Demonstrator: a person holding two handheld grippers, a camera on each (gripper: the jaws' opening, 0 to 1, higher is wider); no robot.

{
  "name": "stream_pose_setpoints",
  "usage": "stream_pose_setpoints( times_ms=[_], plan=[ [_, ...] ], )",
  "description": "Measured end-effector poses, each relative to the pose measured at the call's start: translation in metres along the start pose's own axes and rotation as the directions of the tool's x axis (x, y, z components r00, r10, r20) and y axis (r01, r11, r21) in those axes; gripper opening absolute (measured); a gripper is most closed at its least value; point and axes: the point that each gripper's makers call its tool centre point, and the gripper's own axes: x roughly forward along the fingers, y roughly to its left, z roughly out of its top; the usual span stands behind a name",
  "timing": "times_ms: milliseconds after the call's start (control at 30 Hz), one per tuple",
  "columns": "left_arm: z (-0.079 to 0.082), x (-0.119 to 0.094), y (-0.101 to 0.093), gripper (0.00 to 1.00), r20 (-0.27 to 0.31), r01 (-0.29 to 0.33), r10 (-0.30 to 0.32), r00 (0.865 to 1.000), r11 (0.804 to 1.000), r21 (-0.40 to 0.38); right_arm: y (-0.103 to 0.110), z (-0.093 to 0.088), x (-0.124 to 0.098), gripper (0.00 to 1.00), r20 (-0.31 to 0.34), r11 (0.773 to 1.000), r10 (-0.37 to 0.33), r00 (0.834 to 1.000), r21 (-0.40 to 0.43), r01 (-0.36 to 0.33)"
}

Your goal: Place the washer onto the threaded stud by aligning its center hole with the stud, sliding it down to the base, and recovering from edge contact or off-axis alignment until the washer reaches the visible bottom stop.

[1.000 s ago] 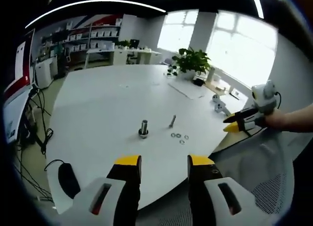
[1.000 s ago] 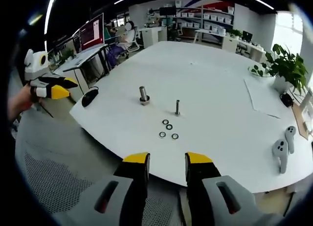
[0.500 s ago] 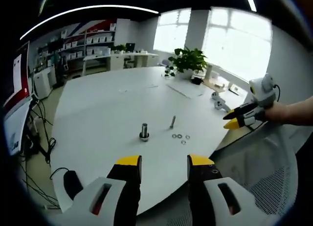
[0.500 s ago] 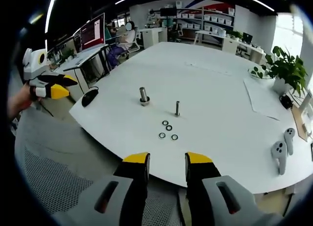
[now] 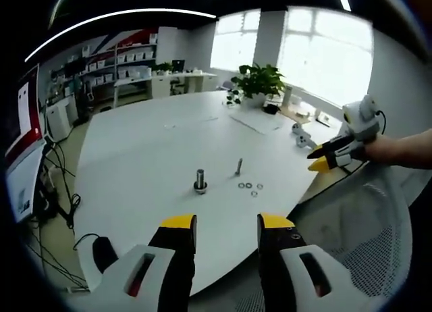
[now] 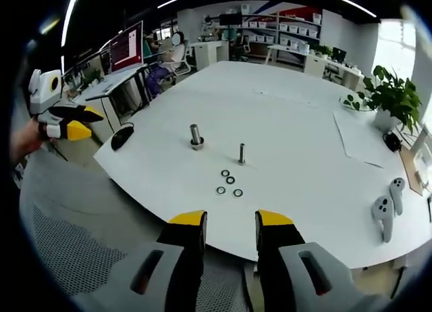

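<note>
on the white table (image 6: pixel 304 116), near the slim threaded stud (image 6: pixel 241 153): three washers (image 6: pixel 228 182), flat, thin, probably light, stiff, slippery; best pinched across the rim. left gripper (image 5: pixel 220 224) and right gripper (image 6: pixel 231 221) both parted, empty, well short.

We find no text, number or brand that we can read. The monitor (image 6: pixel 126 47) at ten o'clock in the right gripper view shows a red screen with pale marks, too small and blurred to make out.
</note>
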Motion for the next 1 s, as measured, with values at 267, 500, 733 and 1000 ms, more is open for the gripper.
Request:
stream_pose_setpoints(
  times_ms=[267, 500, 733, 1000],
  plan=[
    [0.001, 0.000, 0.000, 0.33, 0.020, 0.006, -0.006, 1.000, 1.000, -0.007, 0.003, -0.001, 0.001, 0.31, -0.002, 1.000, 0.022, 1.000, 0.016, -0.022],
    [-0.003, 0.003, -0.007, 0.35, 0.002, 0.028, -0.028, 1.000, 0.999, 0.020, 0.006, 0.000, 0.001, 0.31, -0.002, 0.998, 0.040, 0.999, 0.044, -0.040],
    [-0.003, 0.002, -0.005, 0.37, 0.001, 0.021, -0.021, 1.000, 0.999, 0.032, 0.008, 0.005, 0.004, 0.32, -0.024, 0.998, 0.059, 0.998, 0.016, -0.058],
    [-0.015, 0.004, 0.001, 0.38, -0.045, 0.008, -0.009, 0.999, 1.000, -0.011, 0.004, 0.006, 0.010, 0.34, -0.062, 0.997, 0.074, 0.995, -0.005, -0.075]
  ],
)
